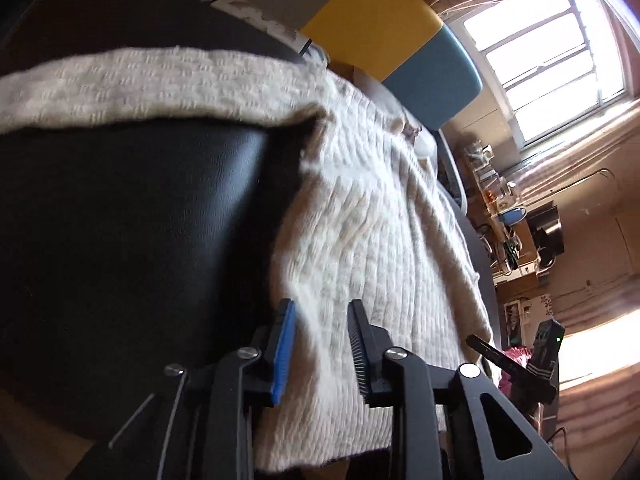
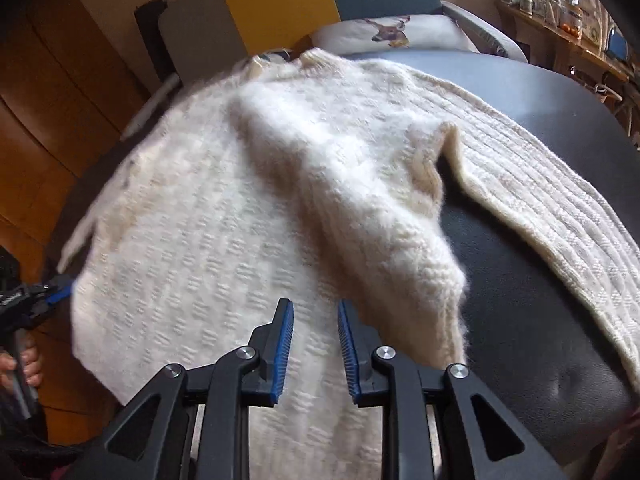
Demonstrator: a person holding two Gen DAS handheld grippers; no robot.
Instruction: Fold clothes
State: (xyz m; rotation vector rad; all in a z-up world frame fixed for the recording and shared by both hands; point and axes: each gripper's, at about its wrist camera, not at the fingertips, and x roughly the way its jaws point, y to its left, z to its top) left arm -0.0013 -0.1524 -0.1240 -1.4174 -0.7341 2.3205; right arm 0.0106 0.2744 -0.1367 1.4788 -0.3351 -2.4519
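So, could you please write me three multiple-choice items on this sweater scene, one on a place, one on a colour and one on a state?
1. Where does the sweater lie?
A. on a dark padded surface
B. in a basket
C. on a hanger

2. What colour is the sweater?
A. red
B. cream
C. navy

3. How does the right gripper stand?
A. clamped on a sleeve
B. jaws apart, nothing pinched
C. holding a hanger

Answers:
1. A: the dark surface shows bare beside the knit.
2. B: the whole knit is off-white in both views.
3. B: a clear gap shows between the blue pads, with the sweater lying beneath.
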